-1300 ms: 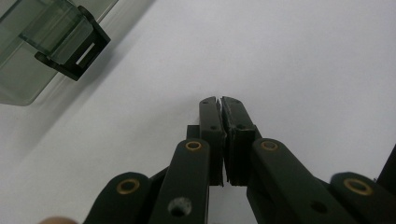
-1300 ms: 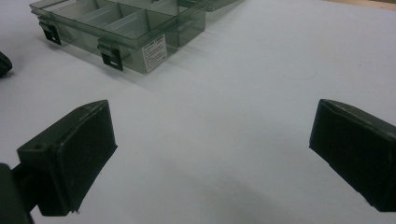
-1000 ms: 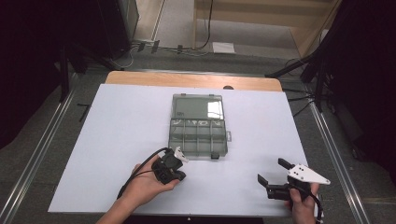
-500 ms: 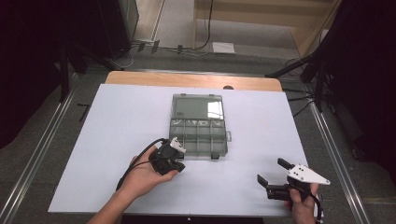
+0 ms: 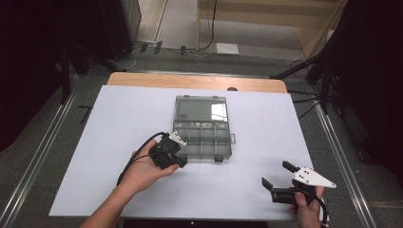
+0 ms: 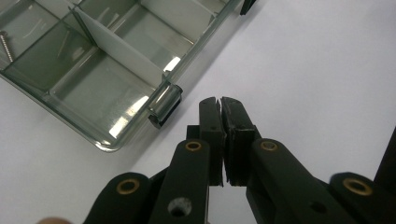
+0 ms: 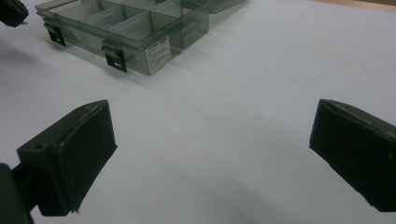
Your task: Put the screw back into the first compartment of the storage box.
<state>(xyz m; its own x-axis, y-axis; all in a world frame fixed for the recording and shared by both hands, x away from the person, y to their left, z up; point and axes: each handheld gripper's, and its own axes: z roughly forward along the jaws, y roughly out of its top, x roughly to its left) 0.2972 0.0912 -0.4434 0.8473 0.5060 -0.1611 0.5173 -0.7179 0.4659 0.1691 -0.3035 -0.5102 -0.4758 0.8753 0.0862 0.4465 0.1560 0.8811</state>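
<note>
A clear grey compartment box (image 5: 203, 140) lies open in the middle of the white table (image 5: 119, 114), its lid (image 5: 200, 108) folded back. My left gripper (image 5: 181, 162) is at the box's front left corner with its jaws shut and nothing between them. In the left gripper view the closed tips (image 6: 220, 102) sit just right of the box's corner latch (image 6: 164, 106), apart from it. A small screw (image 6: 5, 46) lies in one compartment. My right gripper (image 5: 277, 175) stands open near the table's front right; its view has bare table between the jaws (image 7: 215, 128).
The box (image 7: 130, 28) has two dark front latches and a white label on its front wall. The left gripper (image 7: 11, 11) appears at the top left of the right gripper view. A wooden table edge (image 5: 197, 81) runs along the back, with cables on the floor beyond.
My left hand has carried its shut gripper away from the person, up to the box's front left corner. The right gripper has stayed where it was.
</note>
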